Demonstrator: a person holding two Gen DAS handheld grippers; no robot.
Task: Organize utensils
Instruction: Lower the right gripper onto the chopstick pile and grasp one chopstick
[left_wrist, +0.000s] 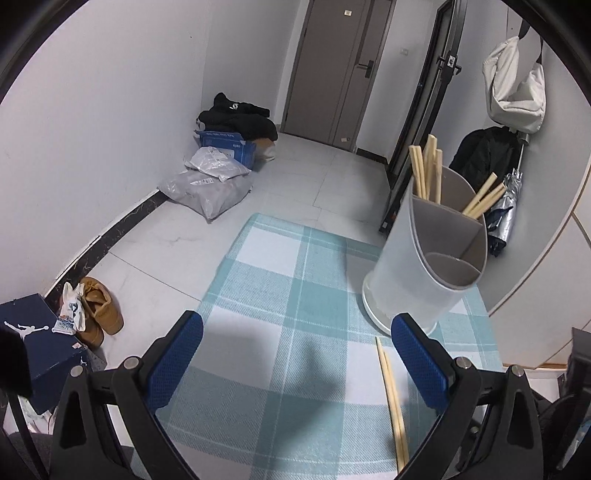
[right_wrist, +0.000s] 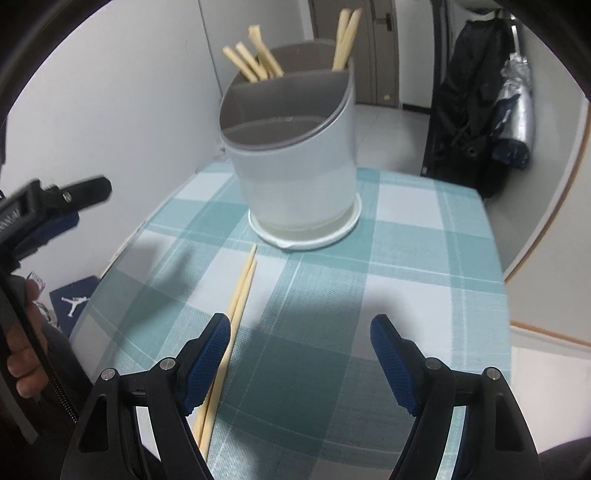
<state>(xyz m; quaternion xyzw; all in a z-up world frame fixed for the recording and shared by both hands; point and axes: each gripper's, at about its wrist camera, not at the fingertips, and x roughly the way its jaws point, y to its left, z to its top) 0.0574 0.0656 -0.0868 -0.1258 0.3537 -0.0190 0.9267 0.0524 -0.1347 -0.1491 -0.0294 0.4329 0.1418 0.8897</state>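
Checked tablecloth (right_wrist: 406, 236): our holder (right_wrist: 295, 155) has chopsticks in both back compartments, one pair of chopsticks (right_wrist: 242, 291) remains just beside our right gripper (right_wrist: 301, 354)'s left finger, both grippers wide open, empty.

- White utensil holder (right_wrist: 299, 173) stands upright on its round saucer base on the checked cloth, its grey inside split into compartments
- Pale wooden chopsticks (right_wrist: 258, 55) lean in two rear compartments; the front one looks empty
- A loose chopstick pair (right_wrist: 242, 291) lies flat, side by side, just before the holder
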